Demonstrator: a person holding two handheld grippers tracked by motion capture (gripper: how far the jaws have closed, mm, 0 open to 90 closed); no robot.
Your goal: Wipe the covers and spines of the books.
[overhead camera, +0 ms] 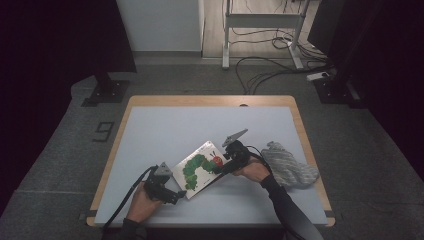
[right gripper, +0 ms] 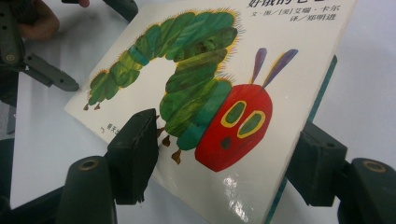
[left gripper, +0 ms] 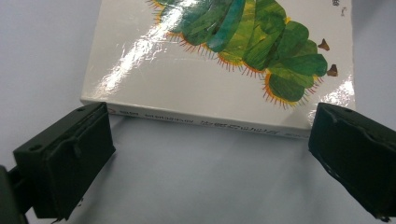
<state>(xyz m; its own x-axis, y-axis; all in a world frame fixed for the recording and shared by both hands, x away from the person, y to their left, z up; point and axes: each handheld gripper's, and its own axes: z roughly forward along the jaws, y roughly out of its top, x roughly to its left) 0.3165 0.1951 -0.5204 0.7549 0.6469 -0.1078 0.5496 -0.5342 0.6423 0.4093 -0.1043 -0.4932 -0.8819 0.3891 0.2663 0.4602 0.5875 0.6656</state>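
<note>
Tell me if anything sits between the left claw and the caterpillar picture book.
Nothing visible does. The left claw is open, its jaws set either side of the spine edge of the glossy white caterpillar picture book, with bare pale blue table between them. The grey knitted cloth lies off to the right.

high view dim, dark corners | gripper views brighter — white glare on glossy book cover [left gripper: 140, 51] | jaws softly blurred

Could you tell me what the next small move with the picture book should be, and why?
Probably lift the cover a little further with the right gripper. Its jaws already pinch the cover of the picture book, raised at that edge, while the open left gripper waits at the spine, apparently ready to steady it.
</note>
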